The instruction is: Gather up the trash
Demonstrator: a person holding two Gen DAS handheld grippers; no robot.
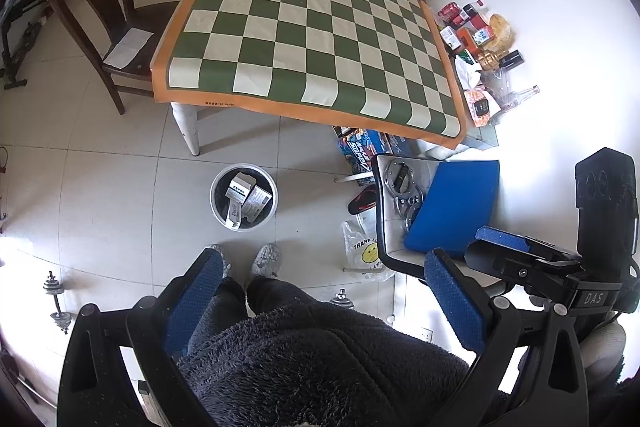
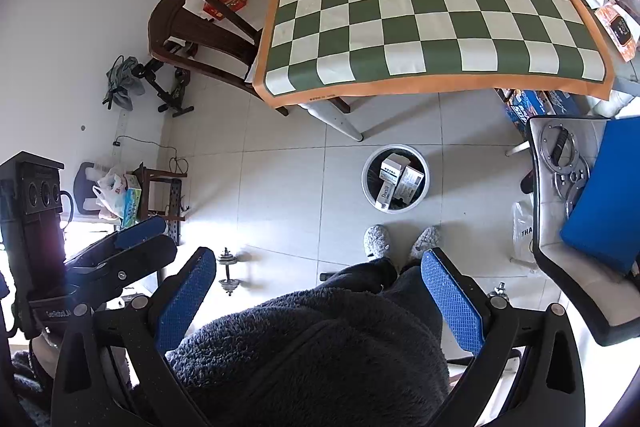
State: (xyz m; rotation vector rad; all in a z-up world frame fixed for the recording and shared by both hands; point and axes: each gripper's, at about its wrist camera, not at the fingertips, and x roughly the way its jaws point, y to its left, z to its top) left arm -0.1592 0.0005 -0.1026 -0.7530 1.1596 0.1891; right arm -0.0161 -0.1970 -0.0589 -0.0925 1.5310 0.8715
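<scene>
A round grey trash bin (image 1: 243, 201) stands on the tiled floor in front of the table; it holds several small white cardboard boxes (image 1: 245, 195). It also shows in the right wrist view (image 2: 395, 179). My left gripper (image 1: 324, 287) is open and empty, held high above my lap. My right gripper (image 2: 320, 287) is open and empty too, also above my lap. The right gripper shows at the right of the left wrist view (image 1: 504, 243), the left one at the left of the right wrist view (image 2: 132, 239). A table with a green-and-white checkered cloth (image 1: 316, 39) is bare on top.
A heap of boxes, bottles and wrappers (image 1: 480, 47) lies on a low glass table to the right of the checkered table. A dark wooden chair (image 1: 104, 7) stands at the left. A chair with a blue cushion (image 1: 456, 203) is at the right. Dumbbells (image 2: 229, 271) lie on the floor.
</scene>
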